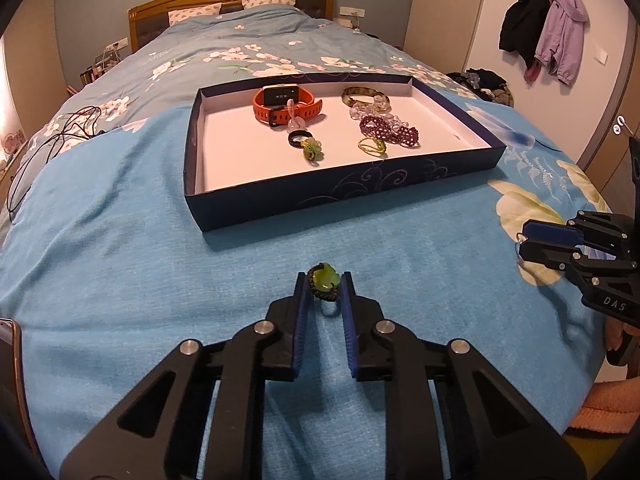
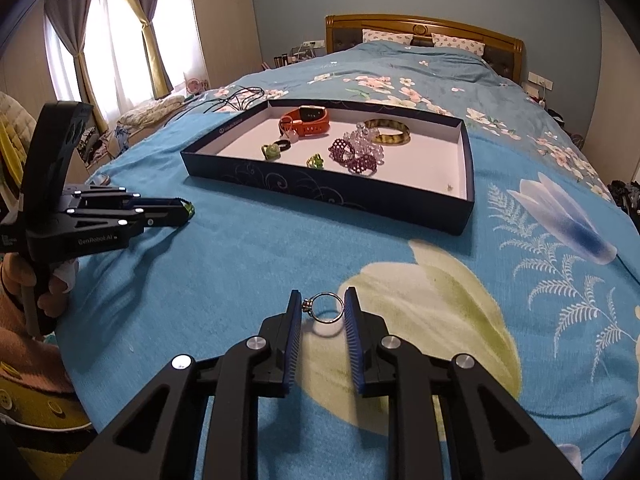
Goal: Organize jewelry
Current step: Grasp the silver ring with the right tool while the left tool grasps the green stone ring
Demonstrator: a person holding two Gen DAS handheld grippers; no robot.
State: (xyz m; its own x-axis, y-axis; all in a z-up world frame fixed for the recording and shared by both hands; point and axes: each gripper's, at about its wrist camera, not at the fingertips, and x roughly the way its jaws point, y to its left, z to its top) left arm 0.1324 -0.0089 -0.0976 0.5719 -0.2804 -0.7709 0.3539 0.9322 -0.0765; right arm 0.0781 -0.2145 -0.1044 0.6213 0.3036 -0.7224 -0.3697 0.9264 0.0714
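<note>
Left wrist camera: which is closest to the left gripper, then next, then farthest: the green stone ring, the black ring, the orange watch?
1. Green stone ring: between the jaws of the left gripper, on the blanket.
2. Black ring: inside the box, toward its near side.
3. Orange watch: inside the box, by its far wall.

Right tongs (image 2: 323, 307) pinching silver ring (image 2: 329, 309), navy jewelry tray (image 2: 320, 192) beyond, left tongs (image 2: 185, 209) beside
</note>
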